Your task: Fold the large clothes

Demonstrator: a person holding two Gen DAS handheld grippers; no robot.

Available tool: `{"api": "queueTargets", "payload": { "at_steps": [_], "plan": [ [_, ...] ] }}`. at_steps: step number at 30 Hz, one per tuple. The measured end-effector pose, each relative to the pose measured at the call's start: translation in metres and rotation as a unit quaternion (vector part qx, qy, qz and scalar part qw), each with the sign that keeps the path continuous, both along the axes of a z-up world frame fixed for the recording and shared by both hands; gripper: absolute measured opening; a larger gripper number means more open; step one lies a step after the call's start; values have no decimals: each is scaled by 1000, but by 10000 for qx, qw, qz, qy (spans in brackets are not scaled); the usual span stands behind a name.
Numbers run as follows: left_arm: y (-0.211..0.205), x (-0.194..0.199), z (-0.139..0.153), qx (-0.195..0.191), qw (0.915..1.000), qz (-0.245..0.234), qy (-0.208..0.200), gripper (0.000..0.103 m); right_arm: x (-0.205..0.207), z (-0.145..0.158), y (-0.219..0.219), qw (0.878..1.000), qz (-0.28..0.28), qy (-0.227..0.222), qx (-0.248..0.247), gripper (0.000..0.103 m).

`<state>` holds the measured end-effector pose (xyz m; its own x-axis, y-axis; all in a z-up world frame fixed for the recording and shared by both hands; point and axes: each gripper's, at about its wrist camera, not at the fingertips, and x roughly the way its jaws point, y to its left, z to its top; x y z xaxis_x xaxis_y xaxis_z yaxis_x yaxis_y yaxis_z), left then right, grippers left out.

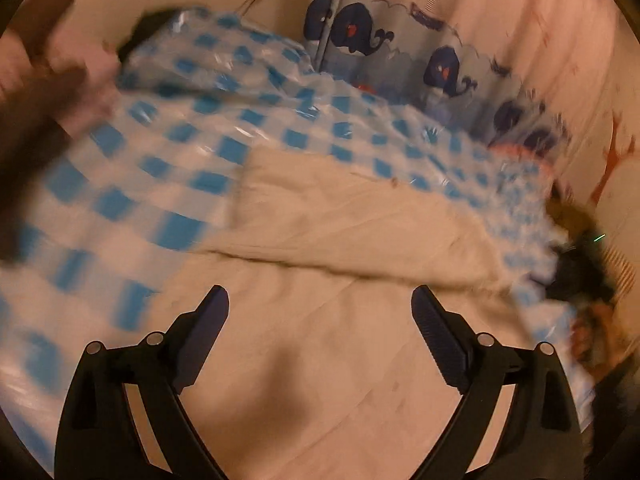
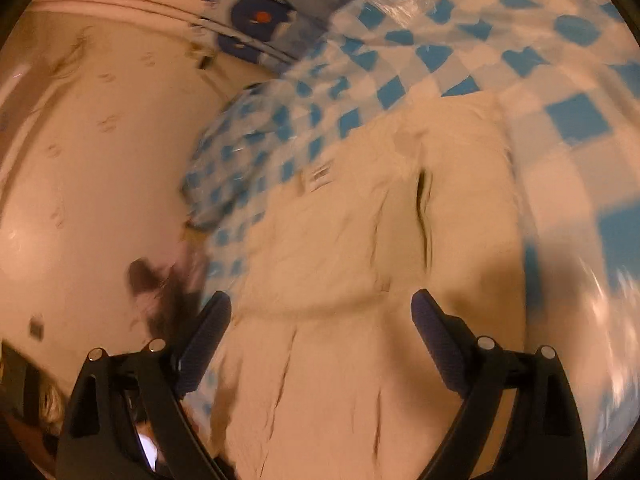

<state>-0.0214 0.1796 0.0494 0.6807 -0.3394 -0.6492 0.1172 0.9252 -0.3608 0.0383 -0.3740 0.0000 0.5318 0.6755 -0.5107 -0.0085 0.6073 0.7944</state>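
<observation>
A large cream garment lies spread on a blue-and-white checked plastic sheet, one part folded over the rest along a slanted edge. My left gripper hovers over the near part of the cloth, its jaws wide apart with nothing between them. In the right wrist view the same cream garment stretches away with a dark slit or pocket and a small label near its far edge. My right gripper is open above it, holding nothing. Both views are blurred.
A whale-print cloth hangs behind the checked sheet, beside a pink curtain. A blurred dark shape crosses the left edge. Dark clutter sits at the sheet's right end. A pale wall fills the left of the right wrist view.
</observation>
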Motion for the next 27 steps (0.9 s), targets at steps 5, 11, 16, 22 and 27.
{"api": "queueTargets", "payload": {
  "at_steps": [5, 11, 16, 22, 27],
  "plan": [
    [-15, 21, -43, -1164, 9931, 125, 54, 89, 52, -24, 26, 9983, 197, 262, -491, 88],
    [-11, 22, -56, -1385, 9900, 174, 217, 89, 61, -17, 63, 9931, 764, -49, -884, 9],
    [-27, 22, -54, -1073, 9941, -125, 133, 89, 59, 39, 86, 9888, 953, -784, -839, 6],
    [-41, 23, -57, -990, 9943, -324, 221, 89, 58, 41, 60, 9806, 610, -160, -1856, 69],
    [-46, 24, -62, -969, 9940, -398, 302, 89, 64, -15, 29, 9868, 453, 501, -1470, 81]
  ]
}}
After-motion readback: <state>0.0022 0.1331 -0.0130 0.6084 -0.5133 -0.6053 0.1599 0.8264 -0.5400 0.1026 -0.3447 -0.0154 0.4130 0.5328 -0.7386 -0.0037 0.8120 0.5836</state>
